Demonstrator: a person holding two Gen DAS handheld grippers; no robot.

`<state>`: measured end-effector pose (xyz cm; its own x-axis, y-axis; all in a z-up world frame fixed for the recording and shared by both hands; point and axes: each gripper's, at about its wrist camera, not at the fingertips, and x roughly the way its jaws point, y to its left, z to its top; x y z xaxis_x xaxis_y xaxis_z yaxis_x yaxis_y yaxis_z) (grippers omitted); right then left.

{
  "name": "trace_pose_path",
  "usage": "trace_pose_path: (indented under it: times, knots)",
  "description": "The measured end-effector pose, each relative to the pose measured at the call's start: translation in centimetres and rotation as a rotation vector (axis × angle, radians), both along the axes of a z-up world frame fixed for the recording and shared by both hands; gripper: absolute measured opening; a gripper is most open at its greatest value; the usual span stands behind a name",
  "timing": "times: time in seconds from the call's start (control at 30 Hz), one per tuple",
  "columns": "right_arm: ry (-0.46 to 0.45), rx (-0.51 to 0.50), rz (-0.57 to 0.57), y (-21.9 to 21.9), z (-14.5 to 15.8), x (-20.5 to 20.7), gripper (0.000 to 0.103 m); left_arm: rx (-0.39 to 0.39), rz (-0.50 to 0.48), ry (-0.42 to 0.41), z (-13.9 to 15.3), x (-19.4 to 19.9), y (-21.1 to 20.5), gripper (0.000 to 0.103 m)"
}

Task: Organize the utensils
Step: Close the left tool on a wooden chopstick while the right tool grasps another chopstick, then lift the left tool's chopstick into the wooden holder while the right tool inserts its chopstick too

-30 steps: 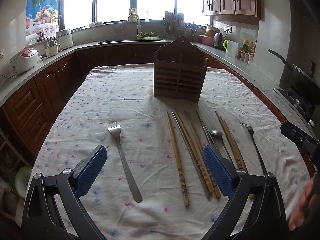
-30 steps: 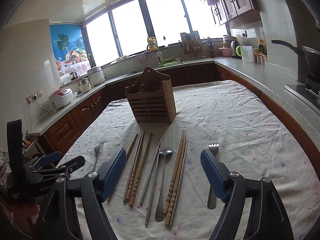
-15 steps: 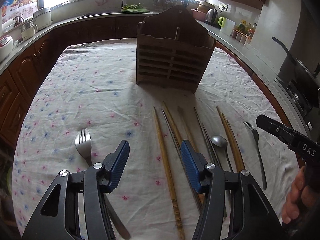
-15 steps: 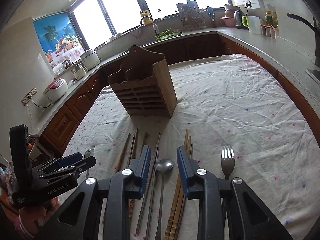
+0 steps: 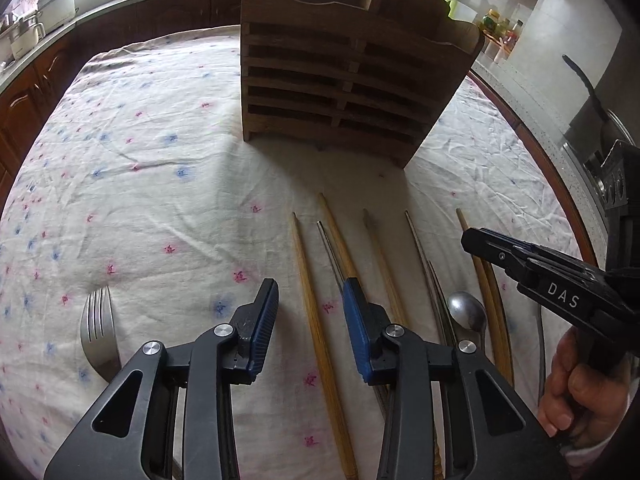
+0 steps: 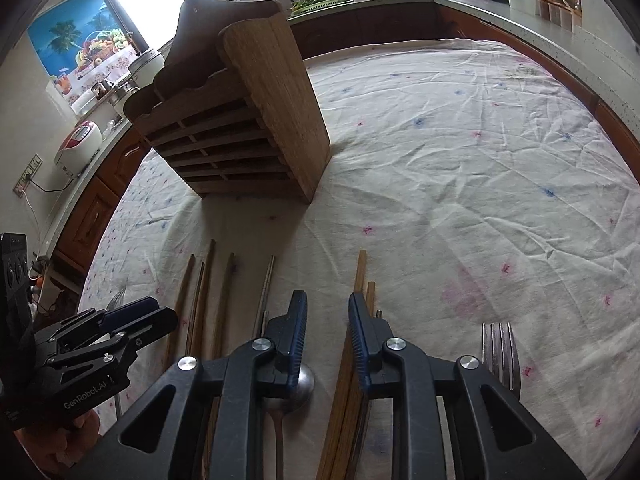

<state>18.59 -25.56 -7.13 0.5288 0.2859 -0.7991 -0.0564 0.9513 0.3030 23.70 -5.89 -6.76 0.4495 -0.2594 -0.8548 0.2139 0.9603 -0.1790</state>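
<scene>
On the cloth-covered counter (image 5: pixel 152 152), we hover two sets of tongs over loose utensils.

Our left tongs (image 5: pixel 310 320) straddle a wooden chopstick (image 5: pixel 316 320), jaws apart, gripping nothing; our right tongs (image 6: pixel 328 326) gape narrowly between the spoon (image 6: pixel 302 384) and paired chopsticks (image 6: pixel 352 364). The wooden holder (image 5: pixel 344 76) stands beyond. We judge that closing now could catch neighbouring sticks, or roll a thin one aside.
</scene>
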Motion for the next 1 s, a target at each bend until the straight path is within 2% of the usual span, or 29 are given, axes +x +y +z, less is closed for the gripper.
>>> trace_pose_path:
  times: [0.07, 0.33, 0.37, 0.4, 0.43, 0.47, 0.63, 0.77, 1.0]
  knots:
    - [0.010, -0.003, -0.002, -0.2, -0.4, 0.5, 0.021, -0.002, -0.007, 0.012, -0.4, 0.4, -0.1, 0.025]
    - [0.010, -0.044, 0.032, 0.3, -0.6, 1.8, 0.020, 0.001, -0.025, -0.008, -0.4, 0.8, -0.6, 0.024]
    - [0.008, -0.048, 0.032, 0.4, -0.6, 1.8, 0.019, 0.005, -0.023, -0.016, -0.4, 0.8, -0.6, 0.022]
    - [0.001, -0.064, 0.033, 0.5, -0.7, 1.8, 0.012, 0.007, -0.019, -0.025, -0.4, 0.8, -0.6, 0.017]
    - [-0.006, -0.096, 0.031, 0.7, -0.7, 1.7, 0.008, 0.008, -0.011, -0.023, -0.5, 0.9, -0.6, 0.007]
    - [-0.012, -0.108, 0.030, 0.8, -0.6, 1.7, 0.008, 0.009, -0.006, -0.024, -0.6, 1.0, -0.7, 0.007]
    - [-0.016, -0.017, 0.023, 0.0, -0.2, 1.3, 0.006, -0.013, -0.001, -0.018, -0.1, 0.4, 0.2, 0.006]
    - [-0.072, 0.017, 0.031, 0.0, 1.9, -0.1, 0.005, -0.053, 0.012, -0.037, 1.5, -0.9, 1.6, 0.006]
    - [-0.183, 0.055, 0.040, -0.2, 6.6, -3.1, 0.005, -0.110, 0.017, -0.139, 6.8, -4.8, 4.3, 0.005]
